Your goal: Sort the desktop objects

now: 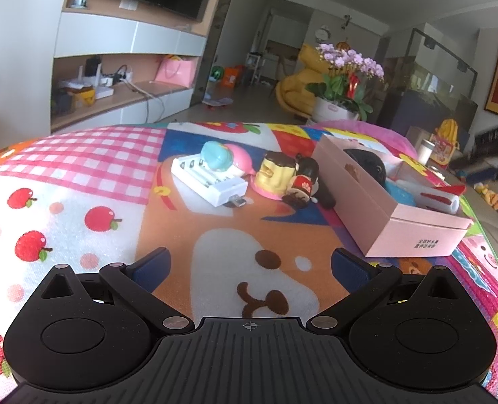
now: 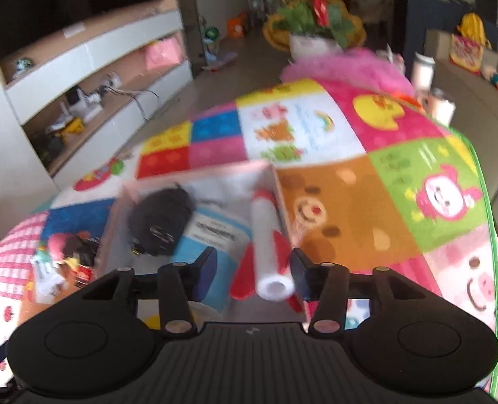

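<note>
Over the pink box [image 2: 195, 181], your right gripper [image 2: 252, 269] sits part open, a white-and-red tube [image 2: 269, 235] lying loose between its pads. Your left gripper [image 1: 249, 262] spreads wide and empty above the mat [image 1: 80, 202], well short of the white charger [image 1: 212, 178] and figurines [image 1: 289, 178].

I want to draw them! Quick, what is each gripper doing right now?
Left gripper: open, holding nothing.
Right gripper: open over the pink box, holding nothing.
</note>
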`<state>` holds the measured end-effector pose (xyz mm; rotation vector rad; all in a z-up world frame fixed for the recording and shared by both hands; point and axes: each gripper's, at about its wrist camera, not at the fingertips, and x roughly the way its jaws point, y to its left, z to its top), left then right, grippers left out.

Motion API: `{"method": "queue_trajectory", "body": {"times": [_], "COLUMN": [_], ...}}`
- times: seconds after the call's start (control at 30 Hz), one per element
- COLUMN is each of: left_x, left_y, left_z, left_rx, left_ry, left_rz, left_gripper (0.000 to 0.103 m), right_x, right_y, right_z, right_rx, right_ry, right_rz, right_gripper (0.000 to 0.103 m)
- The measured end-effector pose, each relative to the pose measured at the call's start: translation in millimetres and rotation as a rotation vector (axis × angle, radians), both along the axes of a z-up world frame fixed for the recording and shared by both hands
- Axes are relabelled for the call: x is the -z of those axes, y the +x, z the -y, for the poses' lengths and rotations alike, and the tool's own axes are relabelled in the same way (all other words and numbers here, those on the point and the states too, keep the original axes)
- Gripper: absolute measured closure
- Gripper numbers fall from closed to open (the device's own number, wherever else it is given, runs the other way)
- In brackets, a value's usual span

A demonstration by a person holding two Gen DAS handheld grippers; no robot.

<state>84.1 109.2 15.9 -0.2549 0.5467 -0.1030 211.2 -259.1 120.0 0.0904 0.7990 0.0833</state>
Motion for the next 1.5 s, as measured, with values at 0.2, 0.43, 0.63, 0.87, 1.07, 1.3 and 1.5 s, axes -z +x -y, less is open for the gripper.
{"method": "queue_trajectory", "body": {"times": [0.2, 0.43, 0.63, 0.87, 1.07, 1.3, 1.5], "left_x": [-2, -6, -5, -4, -3, -6, -13], "left_y": [-2, -6, -5, -4, -5, -7, -16], "left_z": [-3, -3, 1, 2, 3, 1, 11], "left_rx": [-0.007, 0.004, 0.019, 0.024, 0.028, 0.023, 0.016], "left_ry": [-0.010, -0.016, -0.015, -0.020, -0.021, -0.024, 0.060], "left_rz": [0.027, 0.042, 0.039, 0.033, 0.032, 0.042, 0.121], "left_gripper": [0.000, 0.000, 0.000, 0.000, 0.000, 0.000, 0.000], "right_x": [-25, 10, 59, 71, 58, -3, -21], "right_y": [4, 41, 81, 98, 78, 41, 33], "right_z": [-39, -78, -69, -64, -47, -28, -27], "right_rx": [-0.096, -0.133, -0.001, 0.038, 0.035, -0.012, -0.041], "right_ry": [0.020, -0.151, -0.126, -0.007, 0.344, 0.145, 0.067], "right_rz": [0.079, -0.026, -0.201, -0.303, -0.421, -0.117, -0.035], "right_gripper": [0.052, 0.052, 0.032, 0.051, 0.042, 0.037, 0.066]}}
